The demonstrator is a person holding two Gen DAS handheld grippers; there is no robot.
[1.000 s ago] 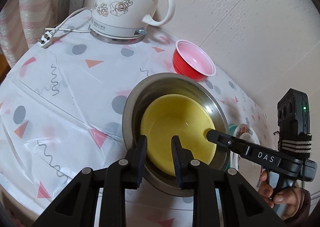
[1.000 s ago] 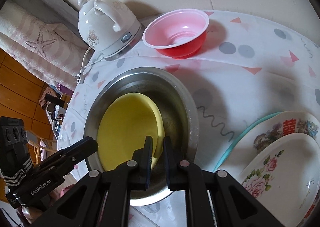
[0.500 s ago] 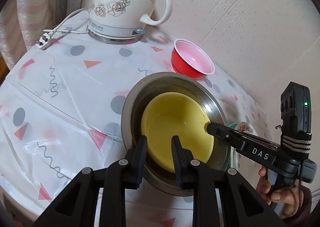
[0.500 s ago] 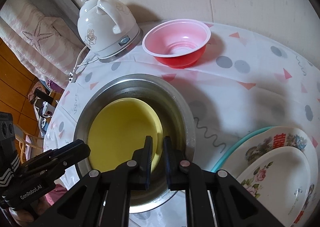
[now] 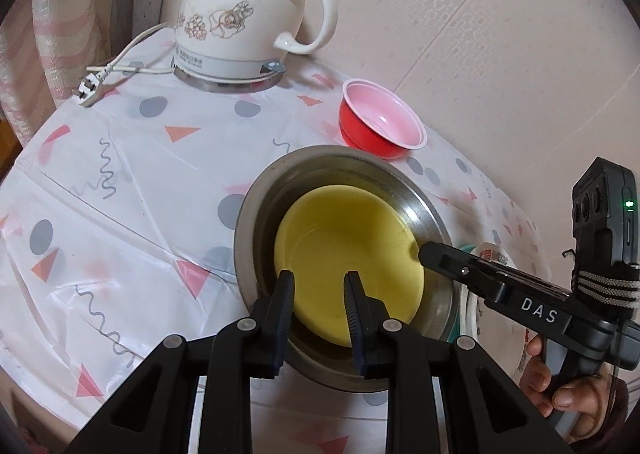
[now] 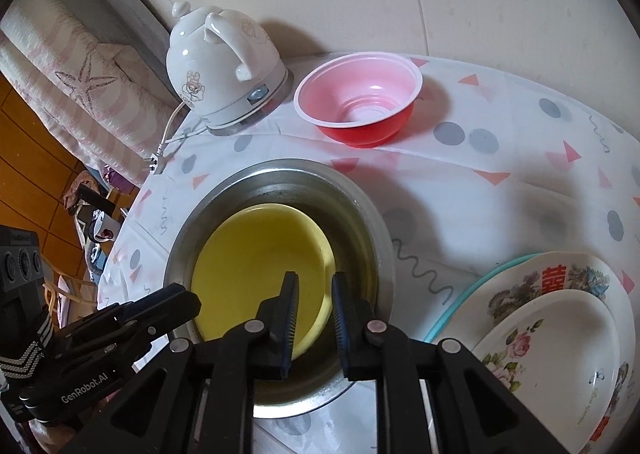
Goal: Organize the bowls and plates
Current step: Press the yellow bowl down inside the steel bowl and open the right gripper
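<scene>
The shallow yellow plastic bowl was nested inside the round stainless-steel basin on the counter. The right gripper, just opening, straddled its rim unclamped; the left gripper was parted, gripping nothing.

Soft, even daylight filled both fisheye views; edges curved strongly with black corners. Glare spotted the white kettle, and the focus stayed sharp throughout.
</scene>
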